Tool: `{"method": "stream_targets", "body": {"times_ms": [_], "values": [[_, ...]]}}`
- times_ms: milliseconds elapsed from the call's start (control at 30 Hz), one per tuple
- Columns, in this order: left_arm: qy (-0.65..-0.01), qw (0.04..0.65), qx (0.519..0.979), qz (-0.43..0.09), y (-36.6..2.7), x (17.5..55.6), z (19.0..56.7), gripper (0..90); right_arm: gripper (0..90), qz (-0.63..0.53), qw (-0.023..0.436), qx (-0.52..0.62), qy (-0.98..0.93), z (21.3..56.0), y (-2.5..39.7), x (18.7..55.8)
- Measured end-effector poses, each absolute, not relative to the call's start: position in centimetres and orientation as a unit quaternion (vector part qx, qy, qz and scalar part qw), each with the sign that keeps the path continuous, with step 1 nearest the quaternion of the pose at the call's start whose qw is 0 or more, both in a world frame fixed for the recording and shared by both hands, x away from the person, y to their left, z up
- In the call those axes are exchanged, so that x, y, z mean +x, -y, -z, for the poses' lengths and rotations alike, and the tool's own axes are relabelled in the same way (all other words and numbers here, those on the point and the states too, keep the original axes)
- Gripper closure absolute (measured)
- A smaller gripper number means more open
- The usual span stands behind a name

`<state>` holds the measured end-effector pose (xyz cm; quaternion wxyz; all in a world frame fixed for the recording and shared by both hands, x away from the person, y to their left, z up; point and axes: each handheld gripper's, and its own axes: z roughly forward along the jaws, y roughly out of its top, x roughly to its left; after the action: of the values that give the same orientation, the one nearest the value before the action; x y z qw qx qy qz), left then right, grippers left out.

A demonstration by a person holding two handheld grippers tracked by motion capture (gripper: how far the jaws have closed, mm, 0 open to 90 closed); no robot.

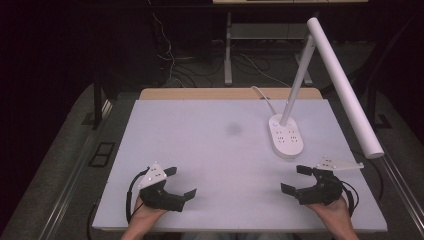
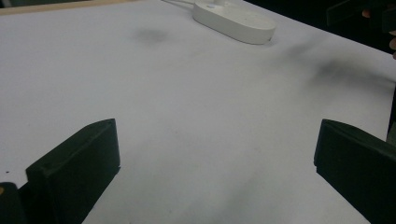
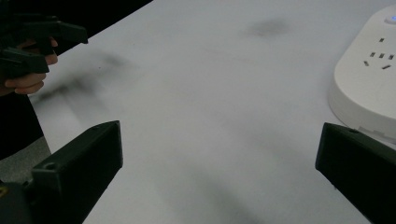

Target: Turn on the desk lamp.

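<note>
- Lamp first: the white desk lamp (image 1: 320, 85), a long tube head on a slanted stem rising from an oval white base with socket holes (image 1: 286, 136), stands toward the counter's right edge, between the middle and the far edge; its white cord runs off over the far edge.
- Nearest to it is the right gripper (image 1: 296, 179), held in the person's right hand (image 1: 332, 207) at the near right corner, jaws spread wide and empty; in the right gripper view the base (image 3: 369, 88) lies just ahead and to one side of the jaws.
- Left gripper (image 1: 181, 183) rests low at the near left of the counter, well apart from the lamp, its jaws also wide apart with nothing between them; the left gripper view shows the base (image 2: 233, 21) far off.
- Step in hand, as I judge it: a ready stance, no reach begun. A next move toward the lamp would call for the right gripper to travel forward along the right edge, minding the overhanging tube head.
- White counter (image 1: 210, 150) is bare through the middle, save a faint dark smudge (image 1: 233, 128), so there is free room for both grippers; the right side is tighter.
</note>
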<state>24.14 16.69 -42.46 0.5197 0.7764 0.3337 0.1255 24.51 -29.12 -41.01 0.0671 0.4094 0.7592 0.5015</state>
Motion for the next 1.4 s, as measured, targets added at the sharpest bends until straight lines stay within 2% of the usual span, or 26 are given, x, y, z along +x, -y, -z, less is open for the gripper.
{"method": "stream_targets", "body": {"times_ms": [1400], "values": [[-0.329,0.514,0.782,-0.127,-16.6,24.2,42.5,0.0,0.3,-0.490,0.043,0.430,-0.757,39.9,30.2,24.4]]}}
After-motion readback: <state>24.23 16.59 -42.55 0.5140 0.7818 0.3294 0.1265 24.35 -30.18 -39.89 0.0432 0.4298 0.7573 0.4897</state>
